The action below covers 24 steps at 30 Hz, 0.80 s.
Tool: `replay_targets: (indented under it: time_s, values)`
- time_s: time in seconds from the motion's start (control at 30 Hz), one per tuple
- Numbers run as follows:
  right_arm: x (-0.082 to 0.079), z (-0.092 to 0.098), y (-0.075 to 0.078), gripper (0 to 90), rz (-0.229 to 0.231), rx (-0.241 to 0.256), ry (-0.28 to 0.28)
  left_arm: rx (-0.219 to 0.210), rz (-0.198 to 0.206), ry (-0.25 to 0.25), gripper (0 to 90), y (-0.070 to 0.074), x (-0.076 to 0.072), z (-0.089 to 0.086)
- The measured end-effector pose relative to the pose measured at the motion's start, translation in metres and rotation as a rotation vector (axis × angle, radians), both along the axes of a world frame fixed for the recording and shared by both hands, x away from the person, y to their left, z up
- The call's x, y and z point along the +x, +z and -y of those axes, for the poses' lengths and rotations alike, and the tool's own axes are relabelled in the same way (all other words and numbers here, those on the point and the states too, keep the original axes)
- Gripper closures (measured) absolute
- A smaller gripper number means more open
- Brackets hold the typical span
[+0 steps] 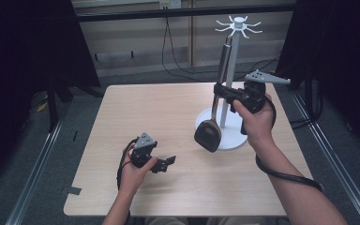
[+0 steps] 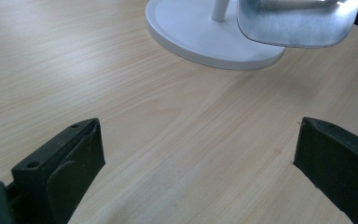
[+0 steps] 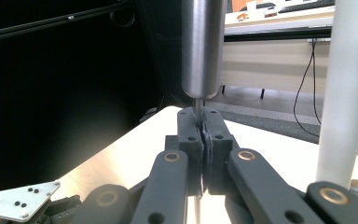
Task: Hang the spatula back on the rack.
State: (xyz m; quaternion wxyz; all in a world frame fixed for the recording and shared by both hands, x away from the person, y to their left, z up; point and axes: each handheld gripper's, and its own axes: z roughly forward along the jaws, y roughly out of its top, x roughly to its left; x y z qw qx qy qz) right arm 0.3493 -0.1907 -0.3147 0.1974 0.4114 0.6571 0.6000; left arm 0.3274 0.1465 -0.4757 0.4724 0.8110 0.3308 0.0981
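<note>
Right gripper [image 1: 221,90] clamped on spatula [image 1: 209,133] shank beside white stand [image 1: 232,75]; left gripper [image 1: 168,162] agape; no legible writing.

High view looks down on table [image 1: 168,117]; both gripper views close, sharing white stand [image 2: 205,37]

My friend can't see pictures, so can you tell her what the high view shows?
The right gripper holds a metal spatula upright beside a white hook stand on a wooden table. The left gripper rests open on the table.
</note>
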Motion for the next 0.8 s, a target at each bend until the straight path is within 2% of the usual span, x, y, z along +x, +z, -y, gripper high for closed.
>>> replay_targets:
  time_s: [0.8]
  values:
    - [0.0084, 0.0085, -0.0034, 84.9, 0.004, -0.007, -0.031, 0.018, 0.007, -0.007, 1.4, 0.0013, -0.0008, 0.0006]
